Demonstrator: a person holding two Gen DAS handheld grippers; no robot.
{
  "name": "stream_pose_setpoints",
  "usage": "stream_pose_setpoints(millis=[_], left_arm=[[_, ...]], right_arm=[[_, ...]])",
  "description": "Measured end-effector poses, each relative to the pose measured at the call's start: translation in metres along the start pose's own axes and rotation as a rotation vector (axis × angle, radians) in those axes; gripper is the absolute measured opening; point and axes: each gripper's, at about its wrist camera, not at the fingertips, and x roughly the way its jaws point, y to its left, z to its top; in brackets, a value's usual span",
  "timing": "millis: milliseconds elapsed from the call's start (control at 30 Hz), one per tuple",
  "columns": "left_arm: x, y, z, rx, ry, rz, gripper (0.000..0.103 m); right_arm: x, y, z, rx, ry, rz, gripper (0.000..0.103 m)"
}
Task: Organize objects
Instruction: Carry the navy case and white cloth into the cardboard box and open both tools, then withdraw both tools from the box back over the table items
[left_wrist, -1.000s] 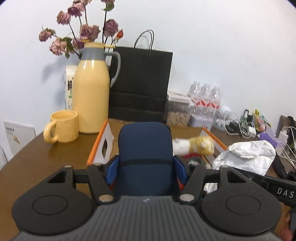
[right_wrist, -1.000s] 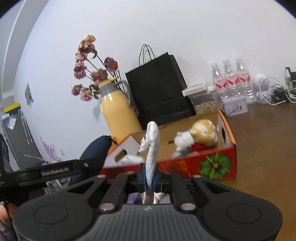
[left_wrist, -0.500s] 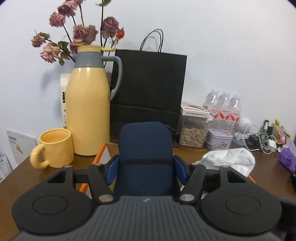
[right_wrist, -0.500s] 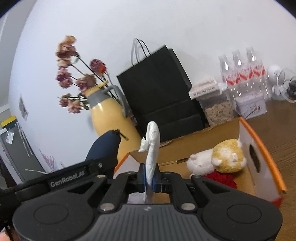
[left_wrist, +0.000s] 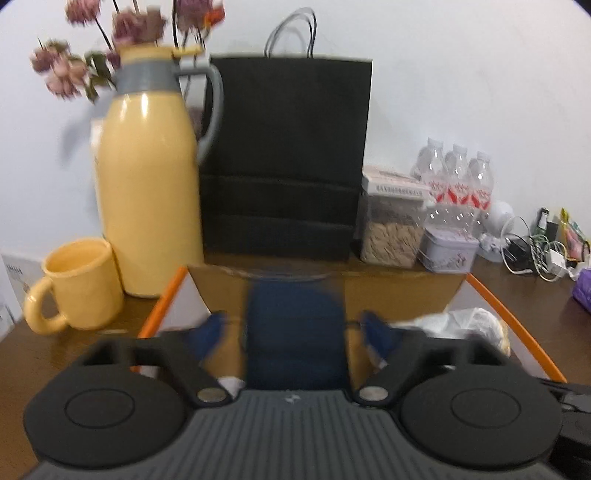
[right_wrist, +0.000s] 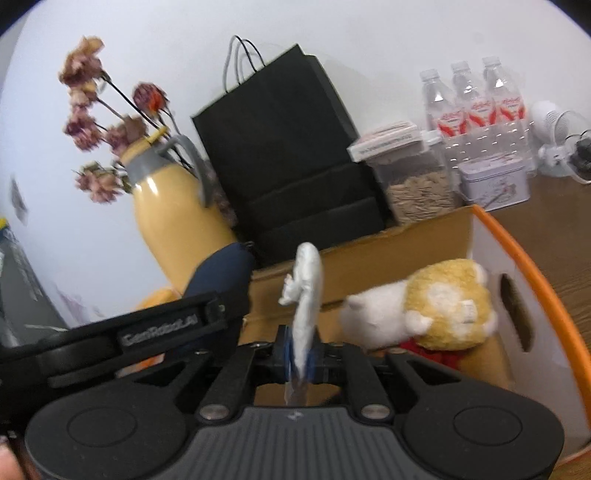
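Observation:
My left gripper (left_wrist: 295, 326) hangs over the open cardboard box (left_wrist: 495, 299), and its jaws are opening wide. The dark blue pouch (left_wrist: 295, 354) is blurred between the blue pads, with a gap on each side, and sits low inside the box. My right gripper (right_wrist: 300, 350) is over the same box (right_wrist: 532, 266). Its jaws are opening a little, but the pads still touch the crumpled white bag (right_wrist: 308, 280) standing up between them. A yellow and white plush toy (right_wrist: 436, 306) lies in the box. The pouch (right_wrist: 218, 273) shows at the left.
Behind the box stand a yellow thermos jug (left_wrist: 147, 192) with dried flowers, a yellow mug (left_wrist: 77, 284), a black paper bag (left_wrist: 288, 158), a seed jar (left_wrist: 391, 236), a tin (left_wrist: 448, 253) and water bottles (left_wrist: 458, 177). Cables (left_wrist: 532, 251) lie at the far right.
Both grippers have moved in over the box. The left jaws have spread apart and let go of the blue pouch, which has sunk lower. The white bag stays between the right pads.

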Motion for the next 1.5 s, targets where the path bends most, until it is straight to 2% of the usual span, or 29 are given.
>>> stream_pose_setpoints(millis=[33,100,133,167,300,633,867,967,1100,1500], left_arm=[[-0.005,0.0,-0.001,0.002,-0.038,0.027,0.103],[-0.011,0.0,0.0,0.002,-0.06,0.046,0.103],[-0.012,0.001,0.001,-0.005,-0.06,0.04,0.103],[-0.013,0.003,0.001,-0.014,-0.06,0.036,0.103],[-0.014,0.008,0.0,-0.028,-0.057,0.046,0.103],[-0.023,0.017,-0.003,-0.044,-0.072,0.038,0.103],[-0.044,0.022,-0.009,-0.058,-0.121,0.016,0.103],[-0.054,0.025,-0.019,-0.046,-0.138,0.003,0.103],[-0.067,0.032,-0.027,-0.043,-0.145,-0.014,0.103],[-0.095,0.044,-0.059,-0.01,-0.082,-0.03,0.103]], right_arm=[[-0.001,0.001,0.0,-0.021,0.001,-0.029,0.027],[-0.006,0.002,-0.001,-0.041,-0.012,-0.073,0.082],[-0.009,0.004,-0.001,-0.058,-0.031,-0.094,0.089],[-0.013,0.004,-0.001,-0.076,-0.045,-0.115,0.093],[-0.022,0.005,0.001,-0.104,-0.075,-0.153,0.095],[-0.032,0.007,0.001,-0.116,-0.083,-0.152,0.095],[-0.044,0.009,-0.001,-0.156,-0.085,-0.162,0.097],[-0.052,0.012,-0.004,-0.179,-0.088,-0.17,0.103],[-0.059,0.013,-0.011,-0.214,-0.073,-0.18,0.103],[-0.081,0.016,-0.037,-0.292,-0.041,-0.202,0.103]])
